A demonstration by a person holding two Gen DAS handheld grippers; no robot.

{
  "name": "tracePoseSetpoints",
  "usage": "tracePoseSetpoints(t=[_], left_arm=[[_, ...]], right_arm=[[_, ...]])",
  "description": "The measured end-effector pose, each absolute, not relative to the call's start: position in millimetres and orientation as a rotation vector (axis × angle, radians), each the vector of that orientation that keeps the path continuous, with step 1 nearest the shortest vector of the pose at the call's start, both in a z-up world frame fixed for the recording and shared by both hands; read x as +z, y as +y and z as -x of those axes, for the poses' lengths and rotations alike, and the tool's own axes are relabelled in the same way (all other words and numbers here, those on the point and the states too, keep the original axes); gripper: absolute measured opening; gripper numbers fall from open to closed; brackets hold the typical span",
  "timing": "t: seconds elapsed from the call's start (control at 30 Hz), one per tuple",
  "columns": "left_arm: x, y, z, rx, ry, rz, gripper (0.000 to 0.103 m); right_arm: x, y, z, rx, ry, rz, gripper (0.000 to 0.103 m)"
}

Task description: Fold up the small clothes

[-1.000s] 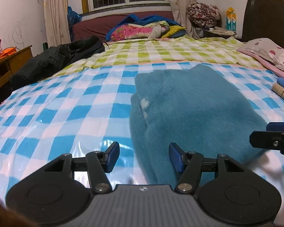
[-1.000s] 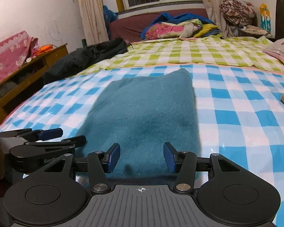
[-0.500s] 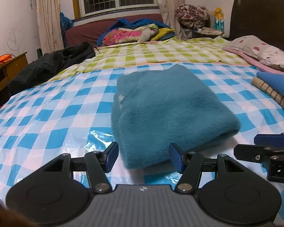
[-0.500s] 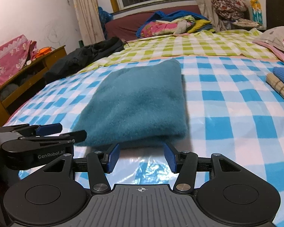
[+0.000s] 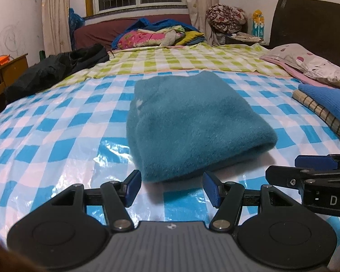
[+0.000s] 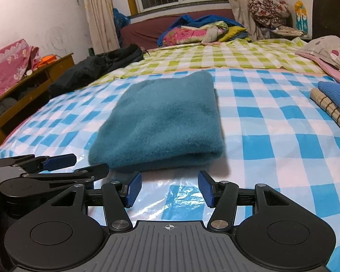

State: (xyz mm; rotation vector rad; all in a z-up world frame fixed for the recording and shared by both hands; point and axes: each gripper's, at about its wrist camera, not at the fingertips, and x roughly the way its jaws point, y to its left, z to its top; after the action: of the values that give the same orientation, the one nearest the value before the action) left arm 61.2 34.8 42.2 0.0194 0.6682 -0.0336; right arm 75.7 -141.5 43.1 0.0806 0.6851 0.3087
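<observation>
A teal fleece garment (image 5: 192, 124) lies folded into a thick rectangle on the blue-and-white checked sheet (image 5: 45, 136); the right wrist view shows this garment (image 6: 163, 122) too. My left gripper (image 5: 172, 187) is open just short of its near edge, nothing between the blue pads. My right gripper (image 6: 170, 188) sits beside it, also short of the near edge, jaws opening and empty. Each gripper shows in the other's view: the right gripper (image 5: 306, 167) at the right edge, the left gripper (image 6: 56, 165) at the left.
A stack of folded clothes (image 5: 324, 106), blue on a checked piece, lies at the right of the bed. A black jacket (image 5: 56, 68) sprawls at the left, a pillow (image 5: 306, 61) far right, heaped bedding (image 5: 156, 36) at the far end. A wooden cabinet (image 6: 22, 90) stands left of the bed.
Both grippers have drawn back from the teal garment, which was between their fingers a second ago and now lies just beyond the tips. The right jaws have spread a little wider.
</observation>
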Motion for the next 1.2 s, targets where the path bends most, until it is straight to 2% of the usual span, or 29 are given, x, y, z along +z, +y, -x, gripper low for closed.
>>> tracePoseSetpoints(t=[0.8, 1.03, 1.2], left_arm=[[16, 41, -51, -0.035, 0.734, 0.012, 0.066], [22, 43, -59, -0.034, 0.728, 0.005, 0.066], [43, 54, -93, -0.025, 0.697, 0.009, 0.067]], right_arm=[[22, -117, -73, 0.300, 0.750, -0.033, 0.055], [21, -118, -73, 0.304, 0.751, -0.030, 0.056], [36, -124, -96, 0.304, 0.713, -0.040, 0.056]])
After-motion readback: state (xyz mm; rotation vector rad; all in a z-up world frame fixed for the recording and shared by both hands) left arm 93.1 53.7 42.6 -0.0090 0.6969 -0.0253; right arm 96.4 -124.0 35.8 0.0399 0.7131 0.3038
